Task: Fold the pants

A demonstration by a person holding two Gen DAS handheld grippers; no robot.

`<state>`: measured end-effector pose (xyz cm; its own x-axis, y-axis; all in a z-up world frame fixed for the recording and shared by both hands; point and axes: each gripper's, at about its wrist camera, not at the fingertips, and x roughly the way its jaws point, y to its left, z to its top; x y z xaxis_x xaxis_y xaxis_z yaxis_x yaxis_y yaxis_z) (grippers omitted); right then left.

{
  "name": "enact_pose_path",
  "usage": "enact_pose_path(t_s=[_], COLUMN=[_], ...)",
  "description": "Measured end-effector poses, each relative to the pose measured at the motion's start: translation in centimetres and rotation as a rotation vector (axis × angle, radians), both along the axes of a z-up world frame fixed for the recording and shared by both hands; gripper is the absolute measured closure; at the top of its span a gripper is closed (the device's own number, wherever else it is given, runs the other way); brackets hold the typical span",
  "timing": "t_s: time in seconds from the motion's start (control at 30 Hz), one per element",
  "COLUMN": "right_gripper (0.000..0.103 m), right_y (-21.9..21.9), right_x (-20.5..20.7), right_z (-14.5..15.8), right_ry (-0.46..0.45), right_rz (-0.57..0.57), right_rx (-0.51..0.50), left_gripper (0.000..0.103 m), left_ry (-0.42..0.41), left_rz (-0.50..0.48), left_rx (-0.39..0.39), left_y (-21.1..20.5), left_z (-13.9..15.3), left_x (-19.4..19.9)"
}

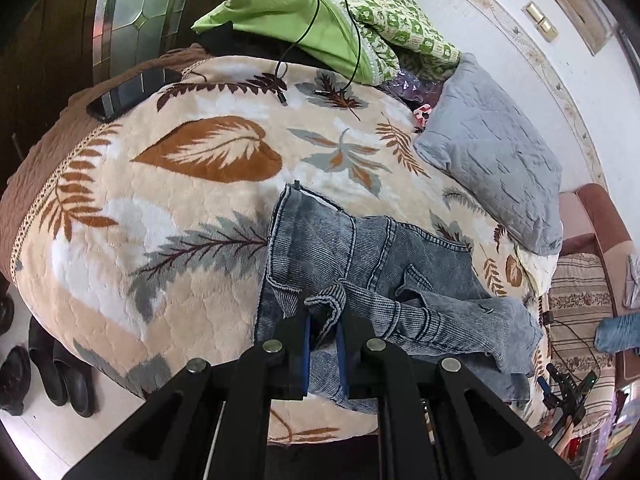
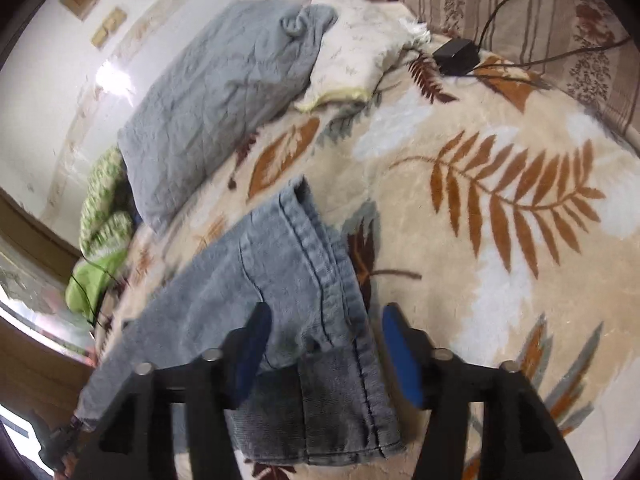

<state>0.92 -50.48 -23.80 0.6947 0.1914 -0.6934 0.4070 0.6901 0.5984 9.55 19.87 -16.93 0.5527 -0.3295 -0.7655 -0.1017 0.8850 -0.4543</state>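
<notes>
Grey-blue jeans (image 1: 360, 256) lie bunched on a bed covered by a leaf-pattern blanket (image 1: 160, 208). My left gripper (image 1: 323, 314) is shut on a folded edge of the denim, which sticks up between its blue pads near the bed's front edge. In the right wrist view the jeans (image 2: 280, 248) lie flat, with a stitched seam running toward me. My right gripper (image 2: 325, 316) stands open just over that cloth. The denim runs between its blue pads (image 2: 400, 352), and neither pad presses on it.
A grey pillow (image 1: 492, 160) and green bedding (image 1: 300, 20) sit at the far side. A phone (image 1: 132, 92) and a black cable (image 1: 316, 40) rest on the blanket. Black boots (image 1: 60, 376) stand on the floor at left. A black adapter (image 2: 456, 56) lies near a striped cushion (image 2: 520, 8).
</notes>
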Motion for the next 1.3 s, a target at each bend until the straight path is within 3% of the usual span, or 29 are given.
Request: enact_pose_path(t_s=[0.17, 0.37, 0.5, 0.87, 0.97, 1.1, 1.13, 1.23, 1.3], right_gripper=[0.043, 0.056, 0.089, 0.093, 0.093, 0.093, 0.093, 0.087, 0.078], right_y=[0.6, 1.0, 2.4, 1.7, 1.4, 1.6, 1.5, 0.4, 0.0], right_x=[0.9, 3.6, 4.4, -2.8, -4.4, -5.4, -5.7, -6.3, -6.3], right_z=[-0.4, -1.7, -1.8, 3.6, 2.4, -2.0, -2.8, -2.9, -2.0], right_ry=[-0.003, 0.055, 0.11, 0.005, 0.039, 0.145, 0.142, 0.128, 0.159], right_rz=[0.059, 0.103, 0.152, 0.073, 0.067, 0.08, 0.072, 0.032, 0.028], right_rx=[-0.002, -0.019, -0.129, -0.187, -0.189, -0.173, -0.147, -0.06, -0.079], left_gripper=[0.092, 0.092, 0.092, 0.092, 0.091, 0.089, 0.084, 0.079, 0.079], left_ry=[-0.004, -0.013, -0.011, -0.02, 0.001, 0.027, 0.027, 0.055, 0.053], left_rz=[0.003, 0.006, 0.01, -0.014, -0.049, -0.077, -0.077, -0.074, -0.068], left_rx=[0.02, 0.04, 0.035, 0.022, 0.063, 0.073, 0.071, 0.054, 0.07], left_y=[-0.4, -0.7, -0.6, 0.1, -0.2, -0.1, 0.1, 1.0, 1.7], left_z=[0.2, 0.7, 0.6, -0.8, -2.4, -5.2, -5.7, -6.6, -6.3], left_x=[-0.1, -0.3, -0.4, -1.1, -1.4, -2.0, -2.2, -2.9, -3.4])
